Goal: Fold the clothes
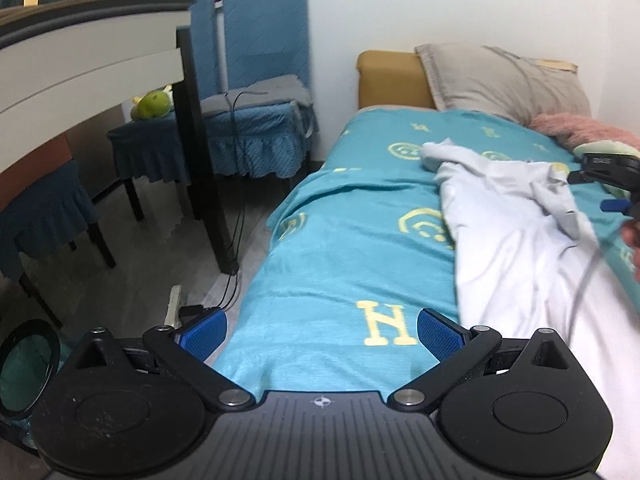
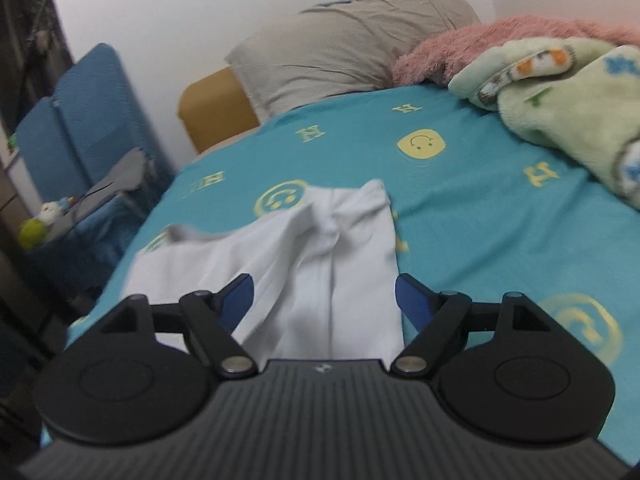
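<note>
A white garment lies rumpled on the teal bed sheet, toward the bed's right side. My left gripper is open and empty, over the bare sheet to the left of the garment. My right gripper is open, its blue fingers spread on either side of the garment's near part, not closed on it. The right gripper also shows at the right edge of the left wrist view, beside the garment's bunched far end.
A grey pillow lies at the head of the bed against a tan headboard. A pink fluffy blanket and a green fleece blanket lie at the right. Blue-covered chairs and a dark table leg stand left of the bed.
</note>
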A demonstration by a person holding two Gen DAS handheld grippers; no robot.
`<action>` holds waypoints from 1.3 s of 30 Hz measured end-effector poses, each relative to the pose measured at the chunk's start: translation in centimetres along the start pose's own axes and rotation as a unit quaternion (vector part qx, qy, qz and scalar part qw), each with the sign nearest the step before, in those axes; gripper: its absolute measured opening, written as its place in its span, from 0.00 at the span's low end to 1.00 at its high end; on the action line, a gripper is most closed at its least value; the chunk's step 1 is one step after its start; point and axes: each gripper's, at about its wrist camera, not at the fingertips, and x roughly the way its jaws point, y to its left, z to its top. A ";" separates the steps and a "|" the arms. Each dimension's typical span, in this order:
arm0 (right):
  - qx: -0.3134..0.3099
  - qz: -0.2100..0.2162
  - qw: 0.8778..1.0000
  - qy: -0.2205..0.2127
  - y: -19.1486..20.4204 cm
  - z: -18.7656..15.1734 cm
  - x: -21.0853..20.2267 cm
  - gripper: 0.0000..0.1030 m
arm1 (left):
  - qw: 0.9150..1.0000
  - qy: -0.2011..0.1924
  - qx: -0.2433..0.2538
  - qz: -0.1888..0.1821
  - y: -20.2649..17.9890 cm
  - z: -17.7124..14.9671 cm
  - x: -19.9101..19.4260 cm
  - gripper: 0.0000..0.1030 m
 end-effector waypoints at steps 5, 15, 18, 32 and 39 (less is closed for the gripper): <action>-0.010 0.015 1.000 0.000 1.8 -2.5 -11.2 0.77 | 1.000 -0.020 0.009 -0.021 -0.4 -0.2 -2.2 0.99; 0.020 0.057 0.998 -0.017 3.8 -10.6 -28.8 0.77 | 0.997 -0.005 0.001 -0.075 0.5 -1.1 -6.7 0.99; 0.028 0.057 0.998 -0.001 3.2 -12.4 -30.1 0.77 | 0.997 0.014 0.006 -0.078 0.2 -1.4 -6.9 0.99; 0.075 0.058 0.995 0.026 1.1 -12.9 -28.8 0.77 | 0.973 0.162 0.053 -0.156 2.0 -0.2 -3.8 0.94; 0.092 0.060 0.993 0.045 0.1 -13.3 -27.5 0.77 | 0.934 0.240 0.107 -0.243 5.1 -0.5 -0.3 0.86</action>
